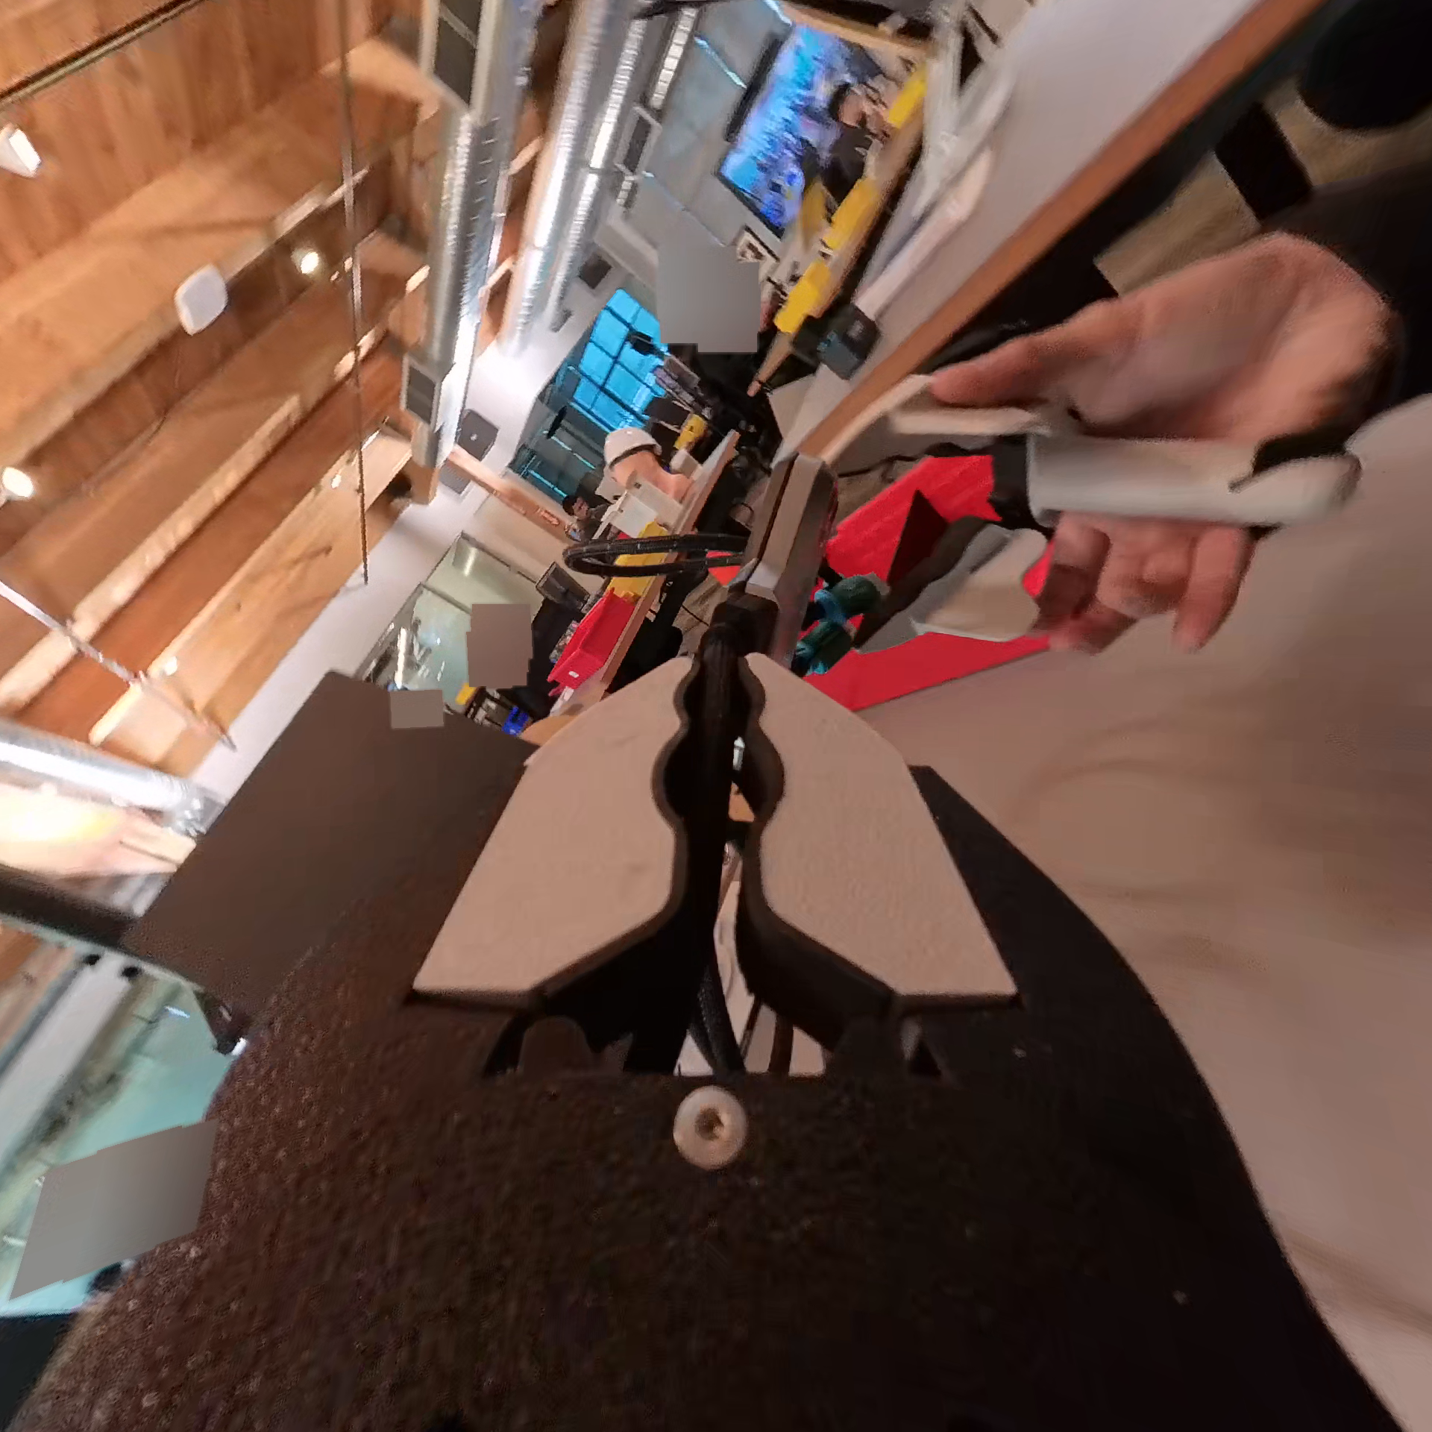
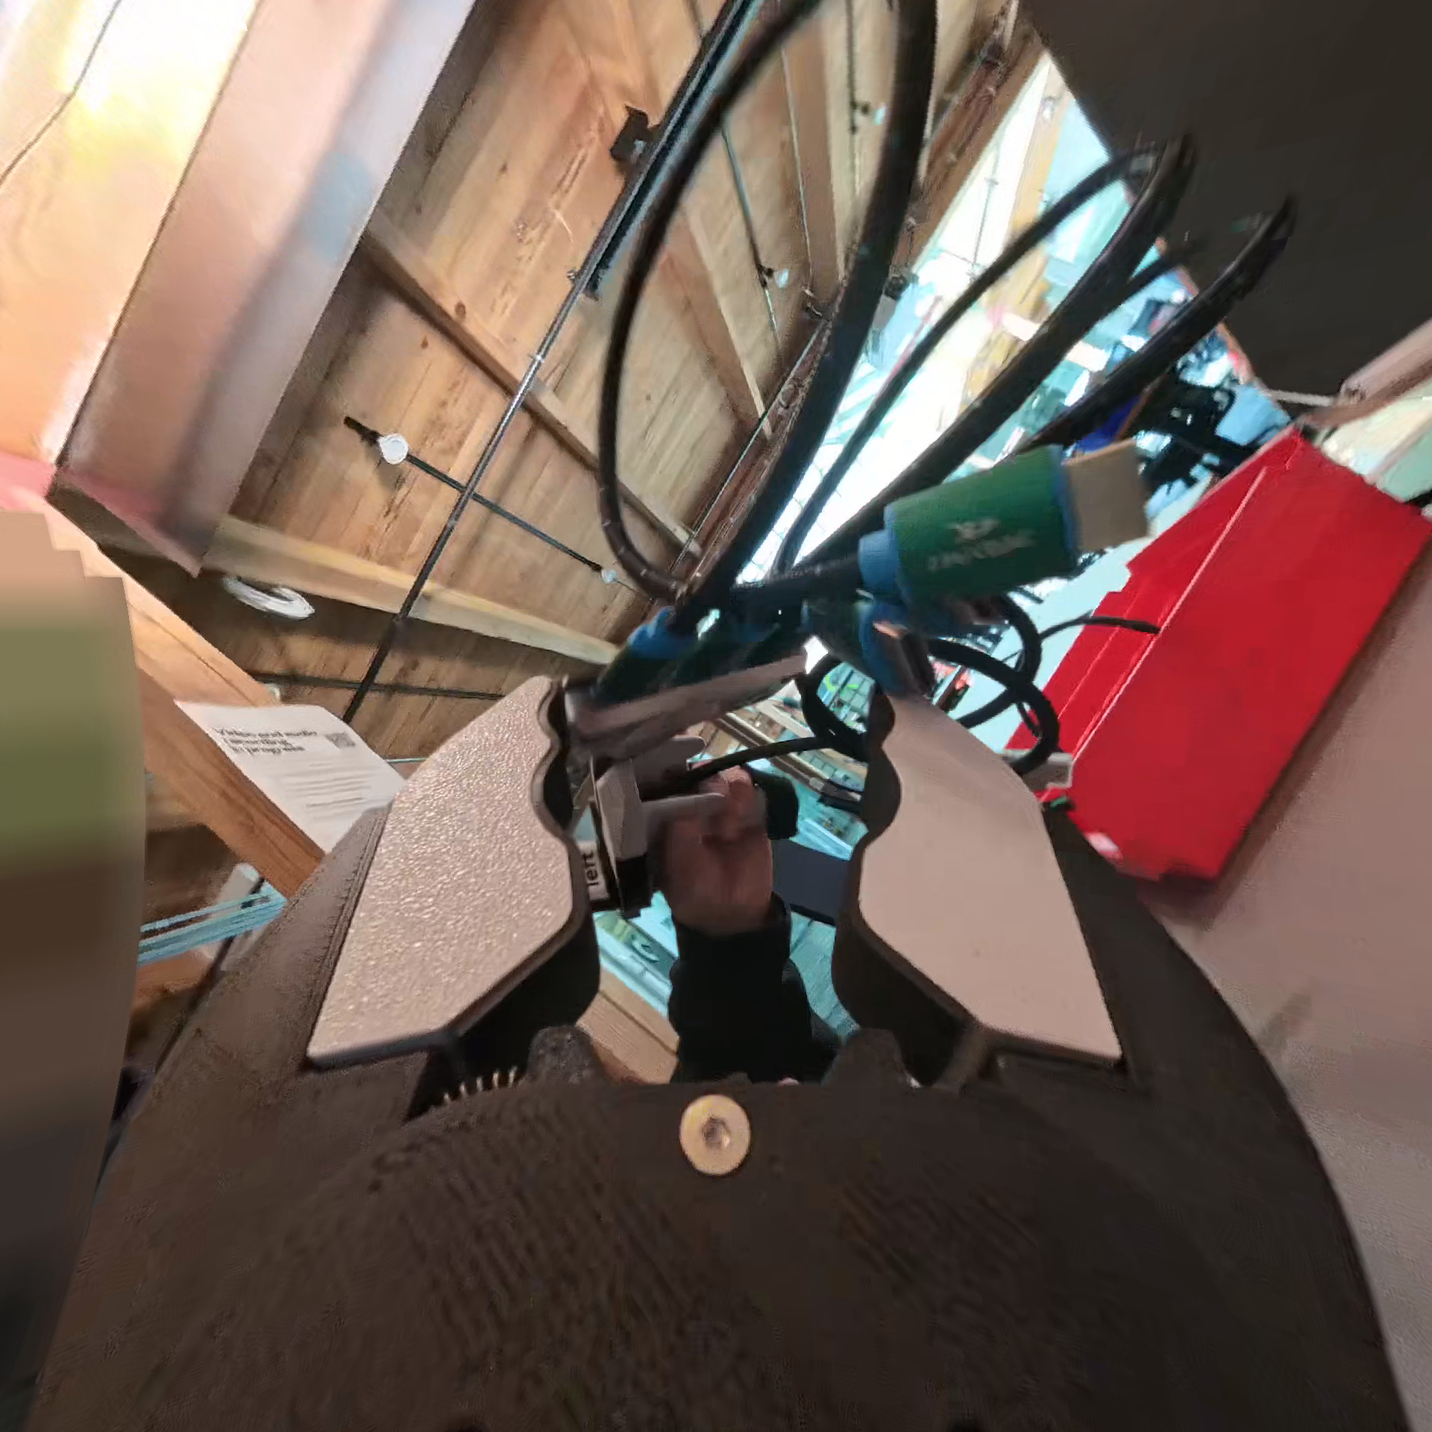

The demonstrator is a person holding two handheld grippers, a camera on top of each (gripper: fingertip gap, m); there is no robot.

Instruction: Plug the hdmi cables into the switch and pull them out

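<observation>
My left gripper (image 1: 721, 674) is shut on a black braided cable (image 1: 717, 744) just below its black plug (image 1: 745, 612), which sits in the lower end of the silver switch (image 1: 798, 527). The switch is held up off the table. My right gripper (image 2: 721, 705) spans the switch (image 2: 697, 697) end to end with its jaws wide apart; it also shows in the left wrist view (image 1: 969, 511), held by a hand (image 1: 1209, 372). Green and blue HDMI plugs (image 2: 682, 651) sit in the switch. One green plug (image 2: 984, 527) with a bare gold tip hangs loose. Black cables (image 2: 821, 372) loop overhead.
A red bin (image 2: 1240, 659) lies on the pale table (image 2: 1317, 969) to the right; it also shows in the left wrist view (image 1: 914, 527). The left hand and gripper (image 2: 697, 829) are just beyond the switch. Both views tilt up toward a wooden ceiling (image 1: 194, 232).
</observation>
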